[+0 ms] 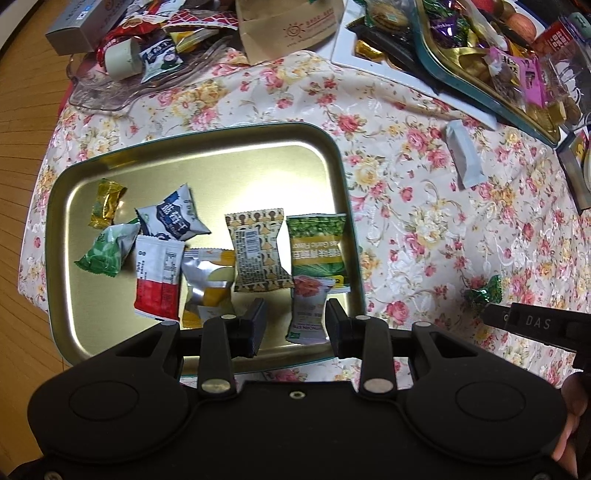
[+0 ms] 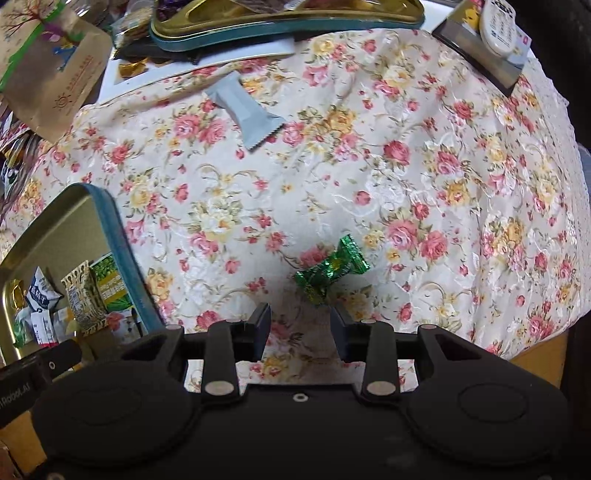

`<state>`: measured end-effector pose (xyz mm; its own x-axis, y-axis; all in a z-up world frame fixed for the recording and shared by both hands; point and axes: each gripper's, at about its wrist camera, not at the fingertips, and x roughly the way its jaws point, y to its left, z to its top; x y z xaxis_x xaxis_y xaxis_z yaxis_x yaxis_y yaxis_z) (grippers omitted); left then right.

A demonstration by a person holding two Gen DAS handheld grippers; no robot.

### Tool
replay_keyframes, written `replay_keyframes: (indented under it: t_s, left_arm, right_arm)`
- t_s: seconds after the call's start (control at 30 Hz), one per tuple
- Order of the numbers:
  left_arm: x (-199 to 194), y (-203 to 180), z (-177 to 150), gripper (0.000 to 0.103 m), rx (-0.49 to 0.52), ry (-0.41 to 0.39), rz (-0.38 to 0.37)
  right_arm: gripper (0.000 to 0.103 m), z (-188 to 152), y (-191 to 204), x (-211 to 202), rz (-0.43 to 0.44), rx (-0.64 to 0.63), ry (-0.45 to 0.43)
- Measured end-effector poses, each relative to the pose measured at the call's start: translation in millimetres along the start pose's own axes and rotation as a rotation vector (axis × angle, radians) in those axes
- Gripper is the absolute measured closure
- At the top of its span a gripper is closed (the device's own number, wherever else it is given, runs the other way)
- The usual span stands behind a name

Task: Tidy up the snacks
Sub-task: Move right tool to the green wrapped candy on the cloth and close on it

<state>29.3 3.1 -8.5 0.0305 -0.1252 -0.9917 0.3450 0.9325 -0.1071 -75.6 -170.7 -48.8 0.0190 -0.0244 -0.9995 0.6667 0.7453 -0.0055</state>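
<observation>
A gold tray with a teal rim [image 1: 343, 192] holds several snack packets, among them a green pea packet [image 1: 317, 243], a patterned beige packet [image 1: 256, 254] and a red-and-white packet [image 1: 159, 280]. My left gripper [image 1: 295, 325] hovers open over the tray's near edge. A pink-and-white packet [image 1: 308, 314] lies below it, near the right finger, and the pads do not press it. My right gripper [image 2: 300, 321] is open above the floral tablecloth. A green foil candy [image 2: 330, 273] lies just beyond its fingertips. The same candy [image 1: 484, 291] shows in the left wrist view.
A grey packet [image 2: 243, 110] lies loose on the cloth. At the back stand a second teal-rimmed tray [image 2: 280, 26] of sweets, a brown paper bag [image 1: 288, 26] and a clear dish [image 1: 110, 92] of snacks. The table edge [image 2: 535, 350] drops off at the right.
</observation>
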Motion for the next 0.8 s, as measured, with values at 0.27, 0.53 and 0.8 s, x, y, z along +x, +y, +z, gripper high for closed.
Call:
replay_keyframes:
  t_s: [0.27,0.53,0.8]
  left_arm:
    - [-3.2,-20.5,0.5,0.06,0.02,-0.003,-0.015]
    - [2.1,-52.6,1.1,0.06,0.062,0.019,-0.024]
    - [11.5,-88.3,-4.8,0.06,0.132,0.046,-0.015]
  right_arm:
    - [0.065,5.9,-36.2,-1.1,0.023,0.086,0.012]
    - [0.065,13.9,-87.9,-2.4,0.058,0.228,0.017]
    - [0.065,8.3,-105.3,22.7,0.122,0.294,0.115]
